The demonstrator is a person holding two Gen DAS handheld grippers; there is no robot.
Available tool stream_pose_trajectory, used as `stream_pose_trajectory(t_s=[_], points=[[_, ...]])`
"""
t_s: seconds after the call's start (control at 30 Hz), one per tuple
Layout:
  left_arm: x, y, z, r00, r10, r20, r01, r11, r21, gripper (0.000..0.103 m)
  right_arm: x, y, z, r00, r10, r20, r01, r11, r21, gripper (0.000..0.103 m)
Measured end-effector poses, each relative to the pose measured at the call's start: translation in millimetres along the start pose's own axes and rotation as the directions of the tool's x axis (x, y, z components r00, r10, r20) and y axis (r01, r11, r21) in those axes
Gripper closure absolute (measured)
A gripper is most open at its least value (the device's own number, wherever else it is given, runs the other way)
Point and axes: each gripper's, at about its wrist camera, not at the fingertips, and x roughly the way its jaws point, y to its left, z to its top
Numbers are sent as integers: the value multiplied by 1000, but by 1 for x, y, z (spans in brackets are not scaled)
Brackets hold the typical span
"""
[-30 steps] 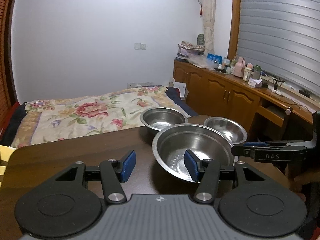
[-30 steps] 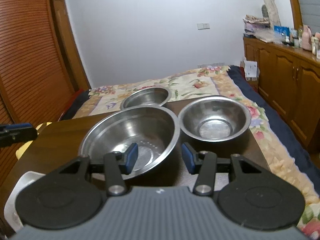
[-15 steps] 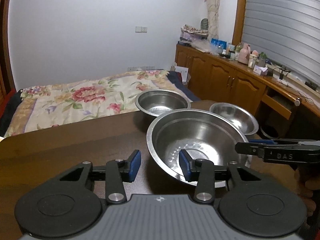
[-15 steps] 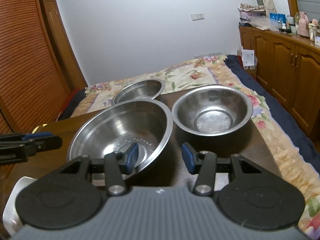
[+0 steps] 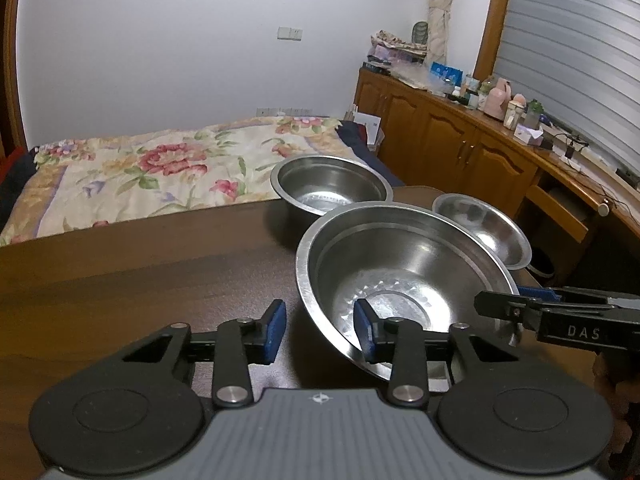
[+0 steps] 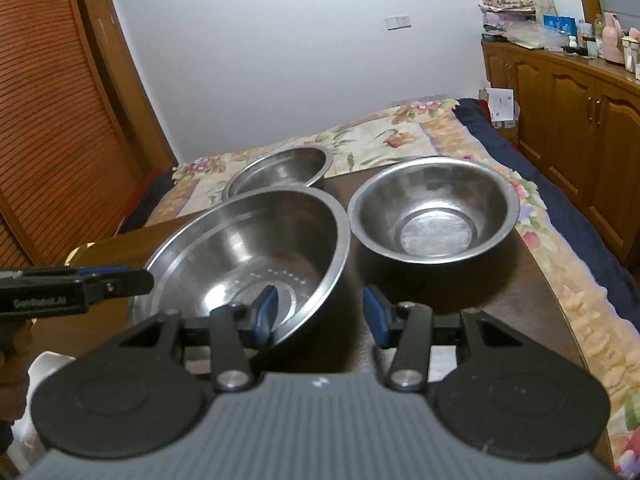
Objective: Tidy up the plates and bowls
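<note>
on the wooden table [image 5: 120, 280], the left gripper [image 5: 320, 330] closes, unclamped, astride the large steel bowl [image 5: 400, 272] rim; the right gripper [image 6: 320, 314] straddles it, part-open.

"DAS" on right gripper [image 5: 520, 312]

This was a home bedroom: a bed [image 5: 160, 168] with a floral quilt stood beside wooden cabinets [image 5: 452, 140] cluttered with bottles, near a slatted wardrobe door [image 6: 52, 120].
</note>
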Motion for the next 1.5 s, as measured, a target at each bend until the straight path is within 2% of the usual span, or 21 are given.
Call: stream_pose_trajectory(t_s=[0.1,0.2,0.43,0.53,0.67,0.87,1.33,1.5], points=[[6,2,2,1000,1,-13,-1,1000,-16,74,3,0,1,1000,1,-2,-1,1000,10,55],[8,3,4,1000,-7,-17,6,999,-46,75,5,-5,1,1000,17,1,-17,998,57,59],[15,2,5,1000,9,-28,-10,999,-47,80,11,-17,1,998,63,2,-62,985,159,67],[16,3,4,1000,1,-28,-3,999,-50,84,11,-17,1,997,74,6,-74,985,159,72],[14,2,3,999,-2,-34,1,999,-42,84,10,-16,2,995,95,10,-95,983,157,83],[2,-1,-2,999,-12,-33,11,999,-40,84,5,-16,-1,995,103,3,-102,981,165,83],[-48,-22,-24,996,-87,13,87,996,17,83,-43,-18,-19,989,139,51,-145,978,148,83],[-64,-27,-36,995,-94,36,92,995,49,84,-57,-17,-31,985,161,58,-168,976,142,83]])
